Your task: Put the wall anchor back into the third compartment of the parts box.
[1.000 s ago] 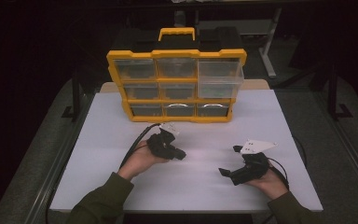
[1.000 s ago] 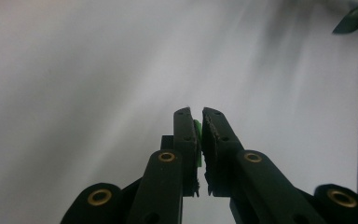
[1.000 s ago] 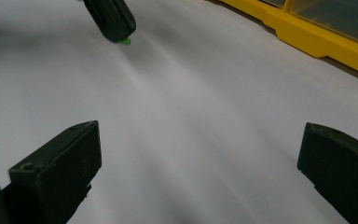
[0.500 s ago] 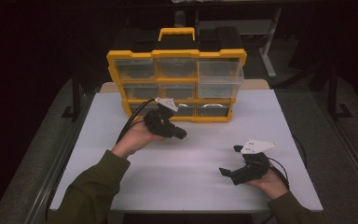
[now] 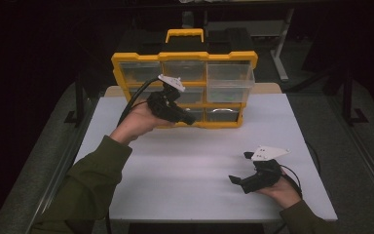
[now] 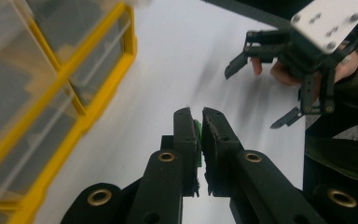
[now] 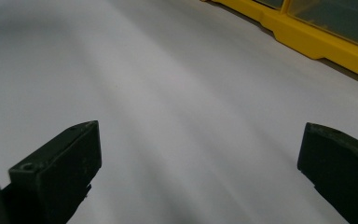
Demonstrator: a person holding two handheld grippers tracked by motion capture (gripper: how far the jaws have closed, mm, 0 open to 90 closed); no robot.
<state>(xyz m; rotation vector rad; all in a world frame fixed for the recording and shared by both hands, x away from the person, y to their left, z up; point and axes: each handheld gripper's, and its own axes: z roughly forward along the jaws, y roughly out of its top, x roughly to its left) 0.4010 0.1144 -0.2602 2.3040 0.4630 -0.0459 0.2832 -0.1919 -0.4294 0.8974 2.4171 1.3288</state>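
Left gripper raised before yellow drawer cabinet at table's far edge, jaws nearly closed (small green bit between them, unidentifiable). Right gripper low near front edge, jaws wide apart, empty.

White table; yellow drawer organizer standing upright at far edge, clear drawers facing person.
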